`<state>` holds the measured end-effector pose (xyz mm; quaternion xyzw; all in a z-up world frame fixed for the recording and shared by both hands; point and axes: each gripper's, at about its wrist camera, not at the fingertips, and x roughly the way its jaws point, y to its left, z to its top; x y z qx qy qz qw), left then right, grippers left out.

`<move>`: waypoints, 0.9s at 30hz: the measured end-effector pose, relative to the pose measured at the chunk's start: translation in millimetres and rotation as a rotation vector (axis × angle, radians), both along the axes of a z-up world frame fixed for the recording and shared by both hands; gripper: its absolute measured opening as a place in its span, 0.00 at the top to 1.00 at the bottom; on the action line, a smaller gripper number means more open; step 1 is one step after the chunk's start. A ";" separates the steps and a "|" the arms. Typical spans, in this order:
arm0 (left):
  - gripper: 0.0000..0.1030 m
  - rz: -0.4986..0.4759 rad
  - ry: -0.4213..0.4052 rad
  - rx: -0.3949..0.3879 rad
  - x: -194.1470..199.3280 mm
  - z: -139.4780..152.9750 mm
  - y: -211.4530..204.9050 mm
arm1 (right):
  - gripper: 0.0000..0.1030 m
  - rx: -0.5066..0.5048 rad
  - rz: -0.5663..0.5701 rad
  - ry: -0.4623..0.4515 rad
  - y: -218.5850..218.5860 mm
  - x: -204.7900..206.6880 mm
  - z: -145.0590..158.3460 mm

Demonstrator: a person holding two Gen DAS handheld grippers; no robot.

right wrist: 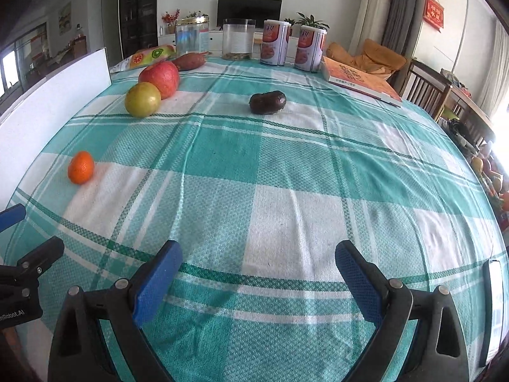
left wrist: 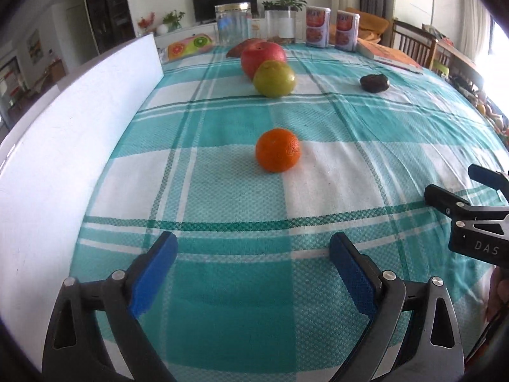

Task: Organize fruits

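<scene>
An orange [left wrist: 277, 150] lies on the checked cloth straight ahead of my left gripper [left wrist: 253, 248], which is open and empty. Farther back sit a green fruit [left wrist: 274, 78], a red apple [left wrist: 261, 56] touching it, and a sweet potato [left wrist: 237, 49]. A dark brown fruit [left wrist: 374, 82] lies to the right. In the right wrist view my right gripper [right wrist: 258, 256] is open and empty over the cloth; the orange [right wrist: 80, 167] is far left, the green fruit [right wrist: 142, 99] and apple [right wrist: 160, 78] back left, the dark fruit [right wrist: 267, 102] ahead.
A white board [left wrist: 63, 146] stands along the table's left edge. Jars [right wrist: 191, 35], two cans [right wrist: 275, 42] and a book [right wrist: 361, 81] line the back. The right gripper shows at the left view's right edge [left wrist: 458, 191]. Chairs [right wrist: 426, 90] stand to the right.
</scene>
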<state>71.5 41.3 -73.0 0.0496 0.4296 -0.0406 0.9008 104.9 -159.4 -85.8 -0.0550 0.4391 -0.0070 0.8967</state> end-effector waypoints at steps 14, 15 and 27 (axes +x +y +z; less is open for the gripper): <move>0.01 0.019 0.029 -0.056 8.3 -5.8 3.2 | 0.00 0.096 -0.035 0.040 -8.1 2.8 -6.6; 0.01 0.020 0.029 -0.056 8.4 -5.8 3.1 | 0.00 0.096 -0.035 0.040 -7.7 2.6 -6.6; 0.01 0.020 0.029 -0.054 8.6 -5.9 1.7 | 0.00 0.096 -0.035 0.040 -8.2 2.9 -6.5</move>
